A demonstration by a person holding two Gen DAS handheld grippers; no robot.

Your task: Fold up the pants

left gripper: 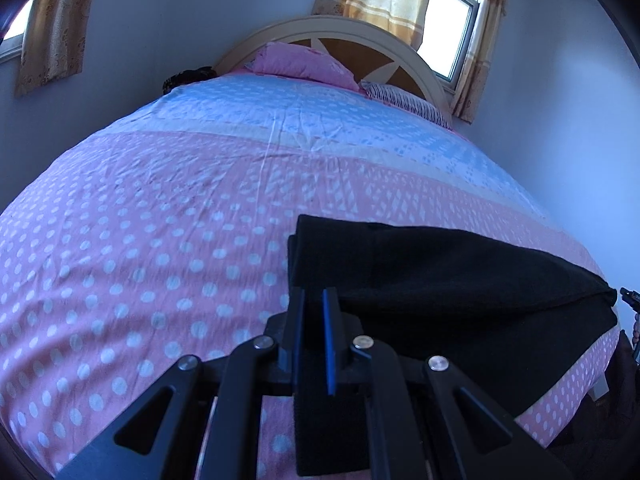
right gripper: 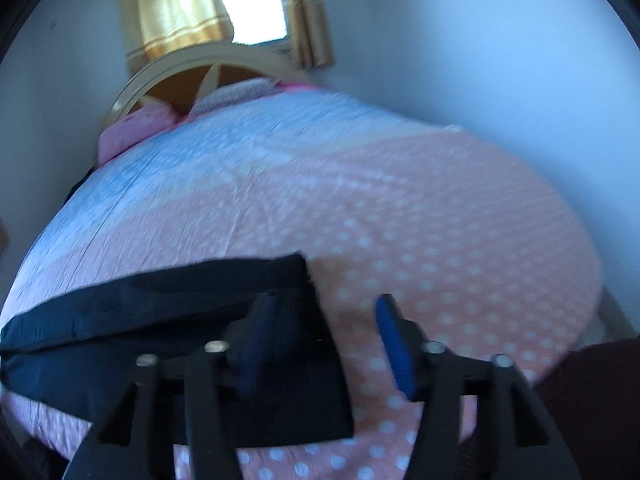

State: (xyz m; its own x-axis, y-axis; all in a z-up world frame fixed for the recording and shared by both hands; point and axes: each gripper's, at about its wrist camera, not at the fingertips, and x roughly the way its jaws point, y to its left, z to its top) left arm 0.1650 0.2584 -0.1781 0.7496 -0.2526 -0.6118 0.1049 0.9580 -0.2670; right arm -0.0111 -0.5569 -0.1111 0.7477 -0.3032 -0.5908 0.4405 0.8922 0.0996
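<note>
Black pants lie folded in a long band across the near part of the bed; the right wrist view shows the same pants reaching off to the left. My left gripper is at the band's left end, its blue-padded fingers drawn close with black fabric pinched between them. My right gripper stands open at the band's right end. Its left finger is over the cloth, and its right finger is over bare sheet. The right wrist view is blurred.
The bed sheet is pink with white dots, turning pale blue farther off. A pink pillow and a striped pillow lie against the curved headboard. A curtained window is behind. Walls stand close on both sides.
</note>
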